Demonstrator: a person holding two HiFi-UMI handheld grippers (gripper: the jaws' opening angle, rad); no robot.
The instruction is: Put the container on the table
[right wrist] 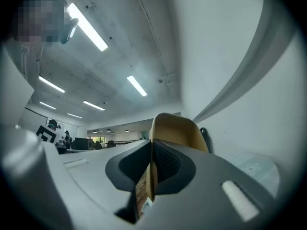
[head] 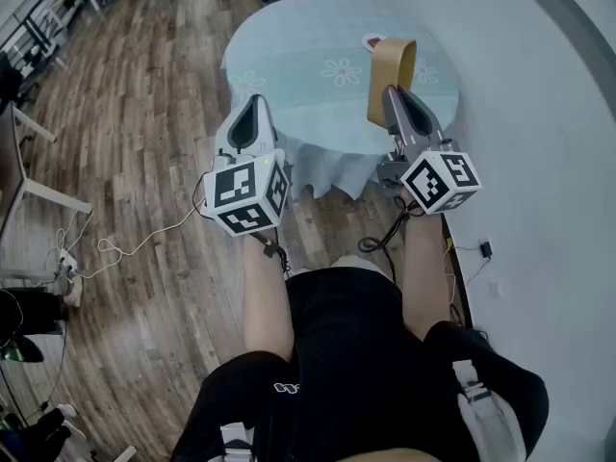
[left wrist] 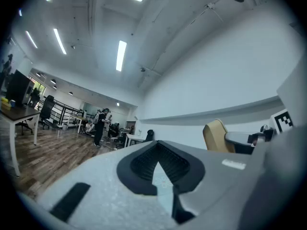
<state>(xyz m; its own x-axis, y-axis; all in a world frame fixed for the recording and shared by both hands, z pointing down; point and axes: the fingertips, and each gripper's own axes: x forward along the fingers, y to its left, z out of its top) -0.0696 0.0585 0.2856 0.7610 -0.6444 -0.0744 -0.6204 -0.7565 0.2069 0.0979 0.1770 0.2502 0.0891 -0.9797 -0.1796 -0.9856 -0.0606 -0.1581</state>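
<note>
As the head view looks steeply down, wooden plank floor [head: 144, 114] fills the left half of the frame and a plain white wall [head: 549, 114] the right side

Round table [head: 308, 65], upper centre, under a pale blue cloth with flower prints. Cloth hangs over the near edge

Person's legs in black shorts [head: 356, 354] take up the lower centre

Left gripper [head: 255, 104]: left of centre, in front of the table's near left edge, over the floor. Its own view [left wrist: 158, 145] shows the jaws closed tip to tip with nothing between them; only a sliver of blue cloth shows through the gap behind the tips. Marker cube [head: 245, 192] sits at its near end

Right gripper [head: 393, 94]: right of centre, pointing up-frame over the right part of the table. Marker cube [head: 441, 181] at its near end. Its own view [right wrist: 152, 150] shows the jaws clamped on the thin wall of the container [right wrist: 175, 128], one jaw inside the wall and one outside

Container [head: 392, 65]: tan, open, rounded rim, held roughly upright. It shows against the right part of the tablecloth, well inside the table's outline. Cannot tell whether its base touches the cloth. It also appears in the left gripper view, right of centre [left wrist: 216, 135]

Small red and white item [head: 373, 40] lies on the cloth just above the container in the frame; too small to identify

White cable [head: 125, 248] trails across the floor at left; black cable [head: 380, 239] hangs below the right gripper
</note>
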